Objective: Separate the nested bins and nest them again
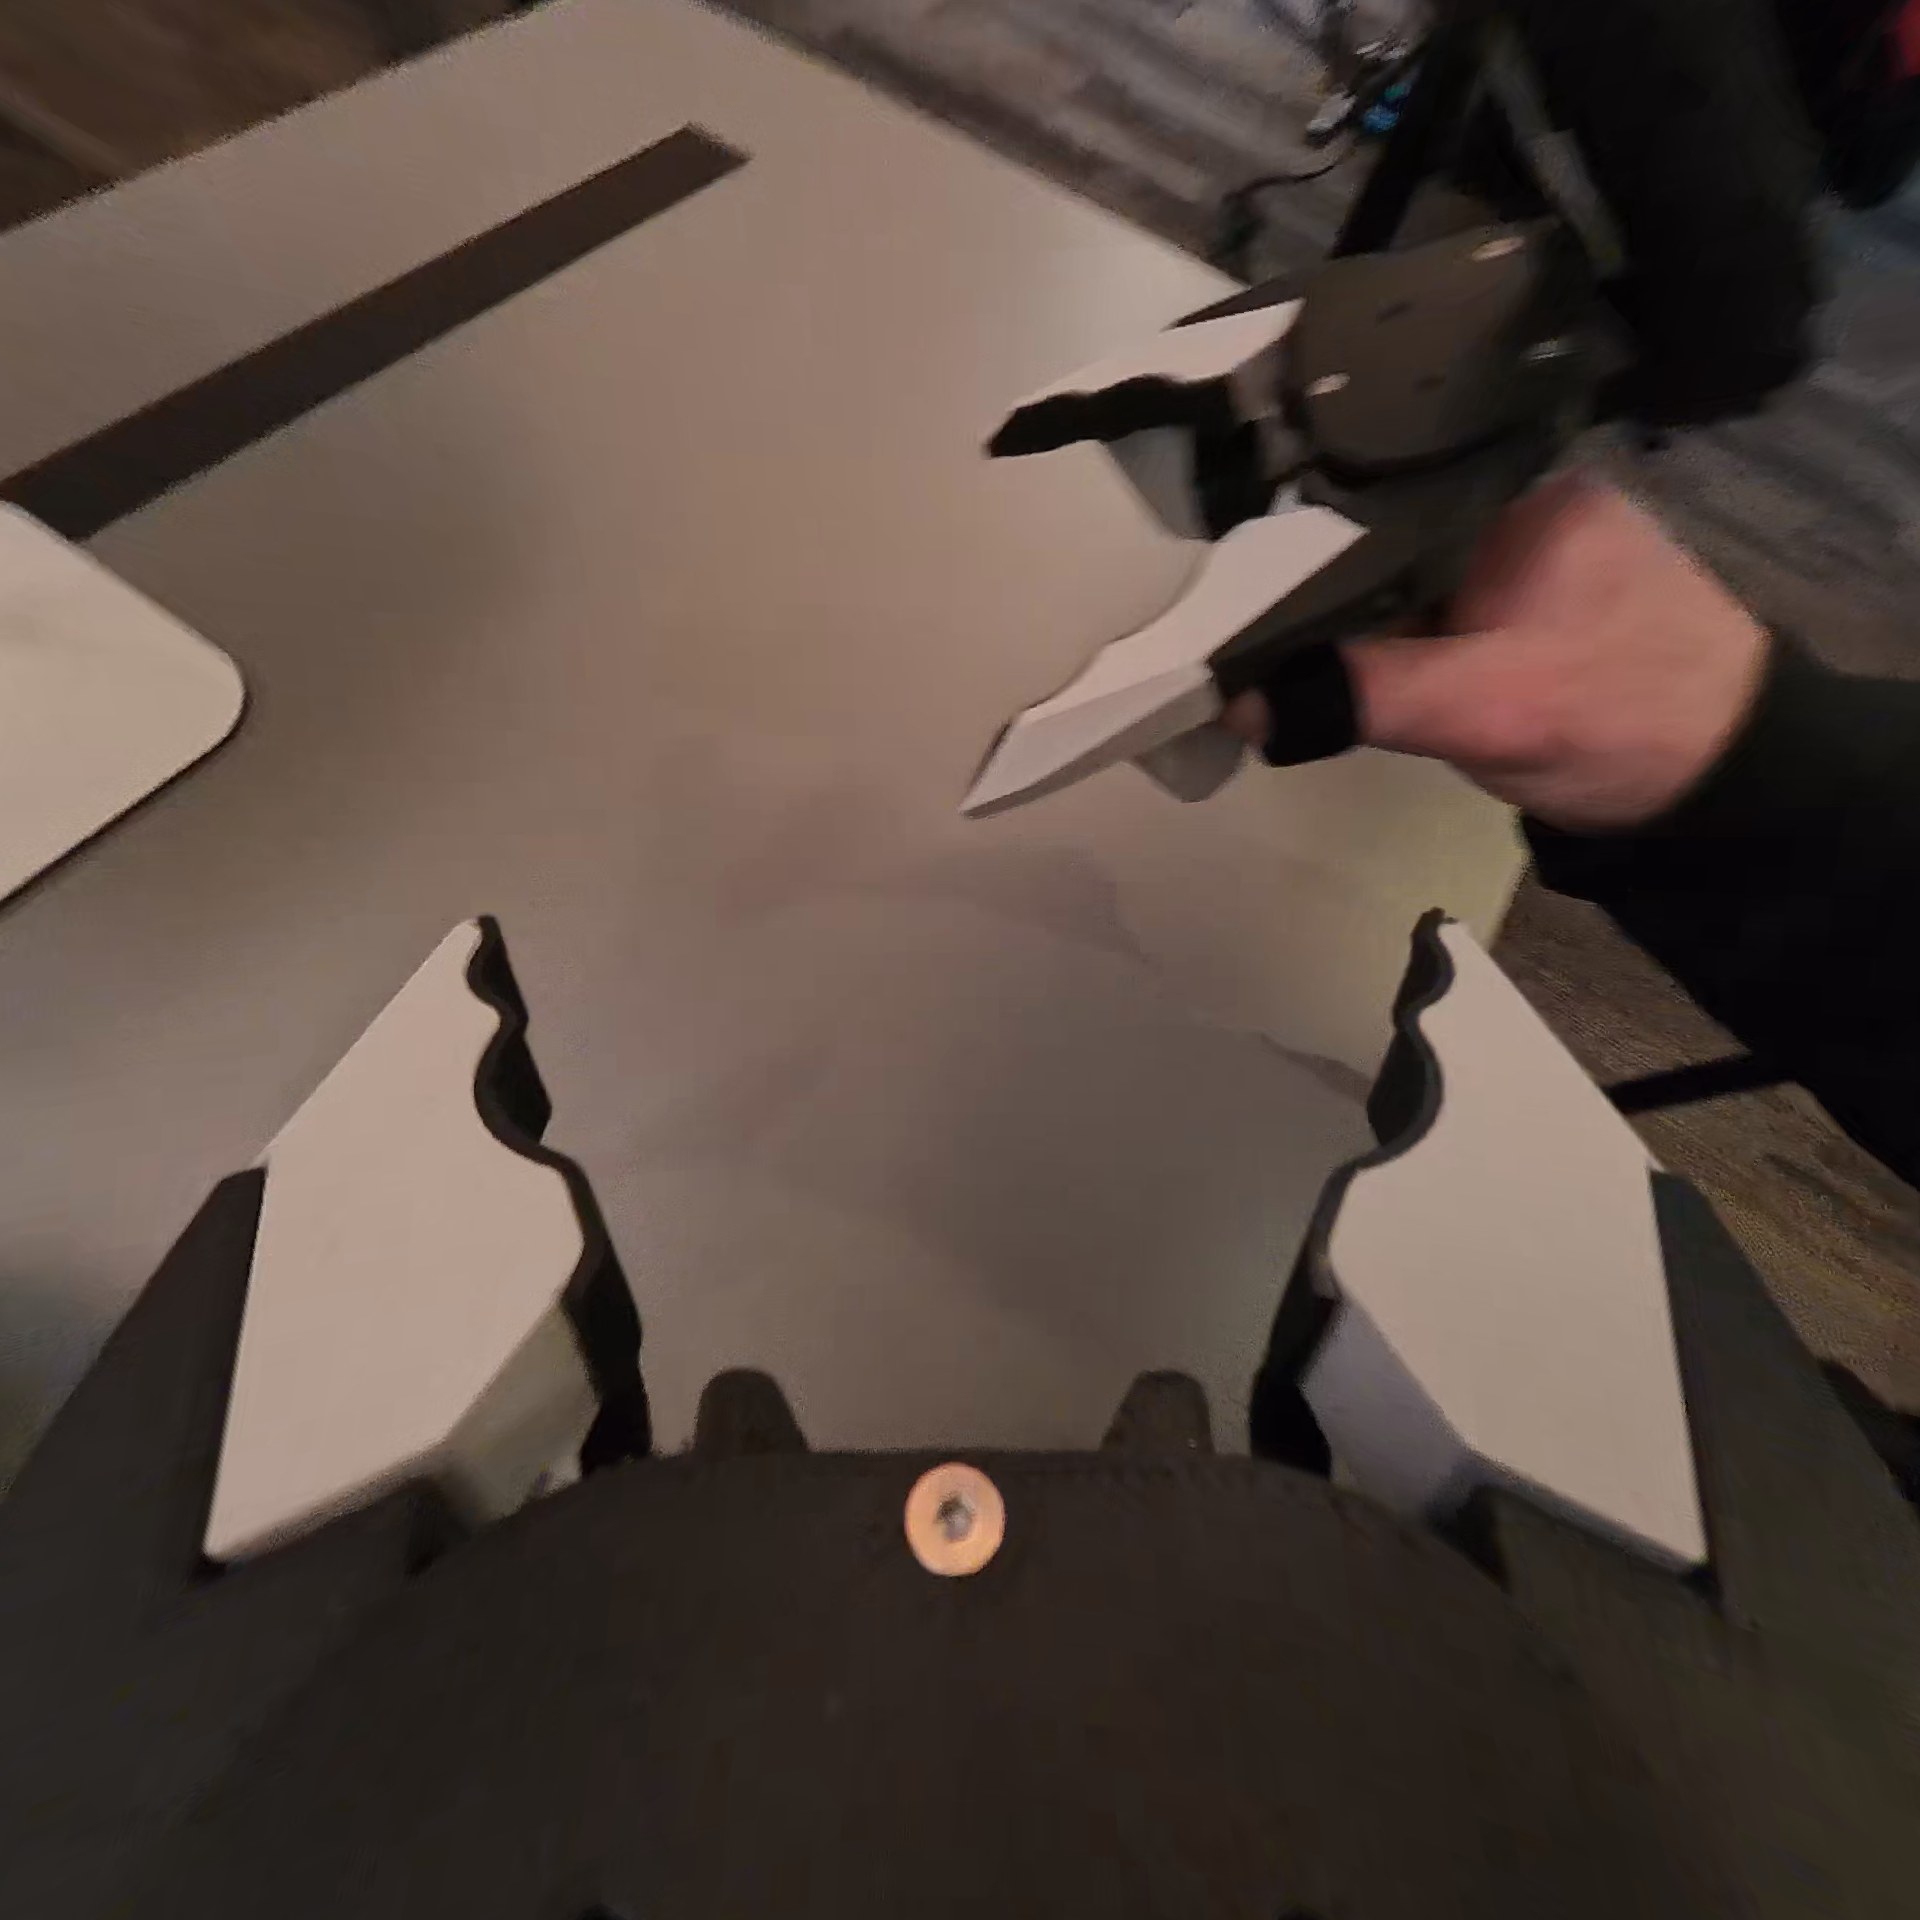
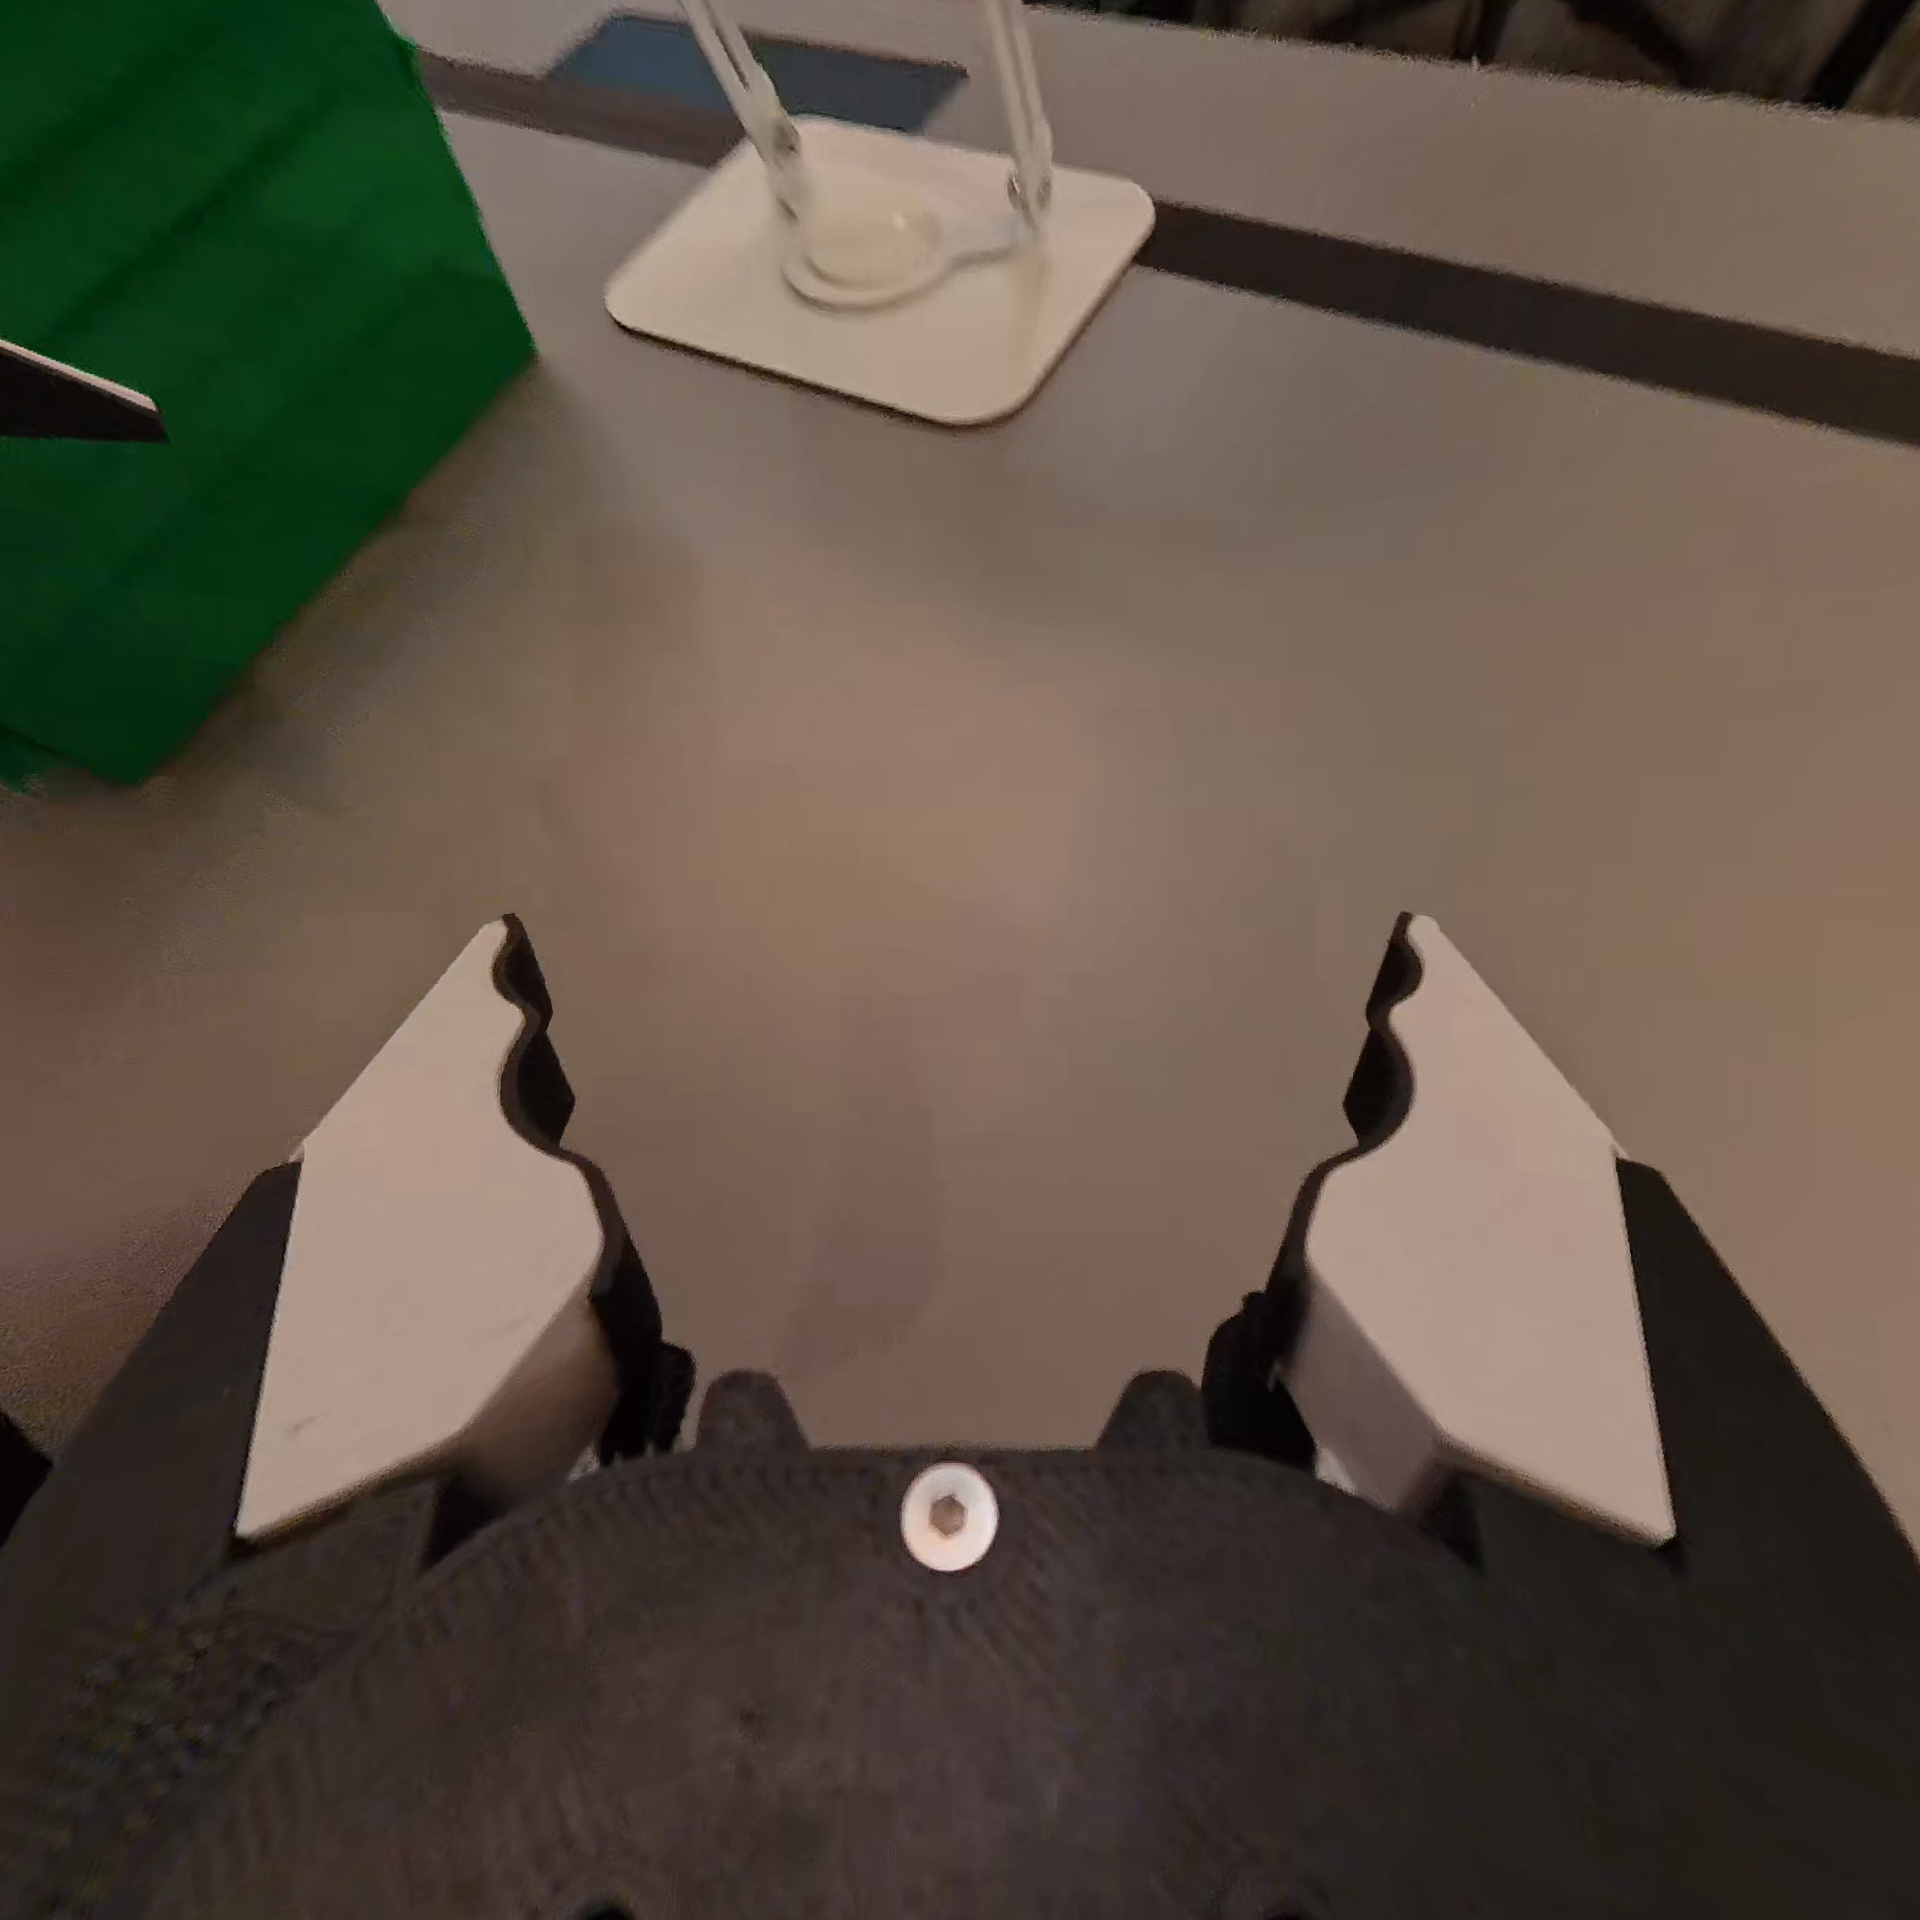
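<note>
Both tongs are spread wide w/ nothing between the fingers. Left tongs (image 1: 956,925) hang over bare grey bench (image 1: 727,623). Right tongs (image 2: 956,920) likewise, over bench (image 2: 935,675) in their own view. In the left wrist view the right tongs (image 1: 982,623) show farther off, also spread and empty, held by a hand (image 1: 1538,686) in a dark sleeve.

The task's thing: green bins (image 2: 229,364), at the left of the right wrist view, standing on the bench, well apart from the right tongs. A dark fingertip, prob. the left tongs (image 2: 83,400), pokes in front of the green wall; touching or not, can't tell. The rim is cut off by the frame edge, so can't tell if nested or how many. Not in the left wrist view at all.

Beyond: white stand base (image 2: 883,270) w/ clear struts, just beside the bins' far corner; its corner (image 1: 94,686) also shows at the left edge of the left wrist view. A dark strip (image 2: 1507,281) runs across the bench.

Risks, my read:
- Smooth bin walls could slip from the tongs if gripped on the flat, not the rim.
- Lifting the inner bin may drag the outer one along if it's not pinned by the other tongs.
- Swinging a bin free could knock the stand, being that close.
- Both views are motion-blurred, so aim may be off.

Writing/brands: none legible anywhere.
</note>
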The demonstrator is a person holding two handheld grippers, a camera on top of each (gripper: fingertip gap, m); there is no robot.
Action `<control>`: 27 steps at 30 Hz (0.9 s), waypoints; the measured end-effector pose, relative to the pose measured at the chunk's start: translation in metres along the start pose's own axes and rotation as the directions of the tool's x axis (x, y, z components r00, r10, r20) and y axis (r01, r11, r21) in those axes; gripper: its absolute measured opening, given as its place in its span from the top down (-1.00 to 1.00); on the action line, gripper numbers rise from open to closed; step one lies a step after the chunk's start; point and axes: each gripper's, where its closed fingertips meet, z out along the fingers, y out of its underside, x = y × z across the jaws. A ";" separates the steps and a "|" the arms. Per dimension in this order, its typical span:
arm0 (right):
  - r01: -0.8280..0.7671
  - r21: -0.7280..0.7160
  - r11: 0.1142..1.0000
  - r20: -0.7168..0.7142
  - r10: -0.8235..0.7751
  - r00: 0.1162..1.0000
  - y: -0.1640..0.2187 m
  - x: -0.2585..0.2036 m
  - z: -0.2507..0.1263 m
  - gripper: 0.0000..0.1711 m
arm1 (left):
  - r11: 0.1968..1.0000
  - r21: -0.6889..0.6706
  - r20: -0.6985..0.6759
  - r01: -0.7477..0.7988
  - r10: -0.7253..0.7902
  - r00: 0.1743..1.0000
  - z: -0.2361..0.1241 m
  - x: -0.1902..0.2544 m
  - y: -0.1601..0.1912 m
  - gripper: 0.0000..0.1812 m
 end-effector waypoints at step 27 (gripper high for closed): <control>0.097 -0.227 0.969 -0.025 -0.106 0.994 0.091 0.009 0.056 -0.59 | 0.964 -0.259 0.205 0.052 0.002 0.979 0.095 -0.080 0.124 -0.75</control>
